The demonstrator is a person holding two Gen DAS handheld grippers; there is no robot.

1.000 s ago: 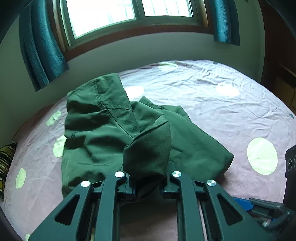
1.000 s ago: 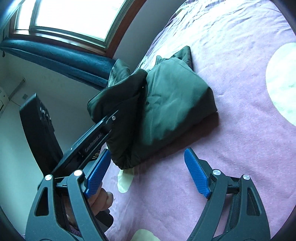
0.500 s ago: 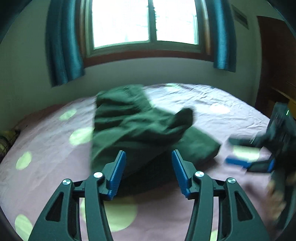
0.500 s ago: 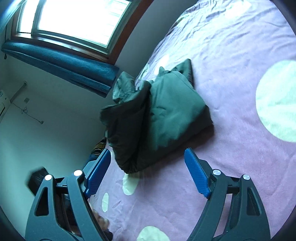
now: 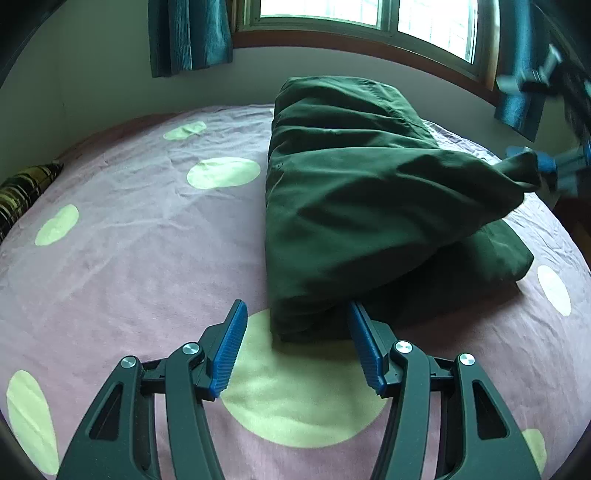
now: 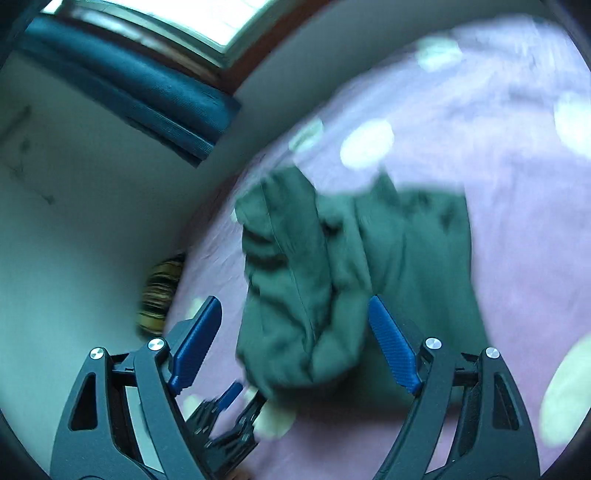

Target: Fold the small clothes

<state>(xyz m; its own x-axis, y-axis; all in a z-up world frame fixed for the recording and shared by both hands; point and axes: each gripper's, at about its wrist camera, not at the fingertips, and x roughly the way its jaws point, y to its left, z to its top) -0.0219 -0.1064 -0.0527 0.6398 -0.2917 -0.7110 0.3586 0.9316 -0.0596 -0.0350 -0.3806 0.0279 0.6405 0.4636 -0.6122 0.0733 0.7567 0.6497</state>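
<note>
A dark green garment [image 5: 354, 206] lies bunched on the pink bedsheet [image 5: 140, 229] with pale green dots. My left gripper [image 5: 295, 347] is open and empty, low over the sheet, its jaws either side of the garment's near corner. In the right wrist view, which is blurred, the garment [image 6: 332, 280] lies ahead and my right gripper [image 6: 291, 343] stands open above its near end. In the left wrist view the right gripper [image 5: 546, 166] shows at the far right, blurred, against a raised corner of the garment; contact there is unclear.
A window with teal curtains [image 5: 188, 33] and a wall lie beyond the bed. A striped pillow [image 5: 22, 192] sits at the bed's left edge, also in the right wrist view [image 6: 159, 295]. Dark wood furniture stands at the far right.
My left gripper let go of the garment, opened and swung round to its near corner. My right gripper moved over the garment's other end; a corner there is now lifted.
</note>
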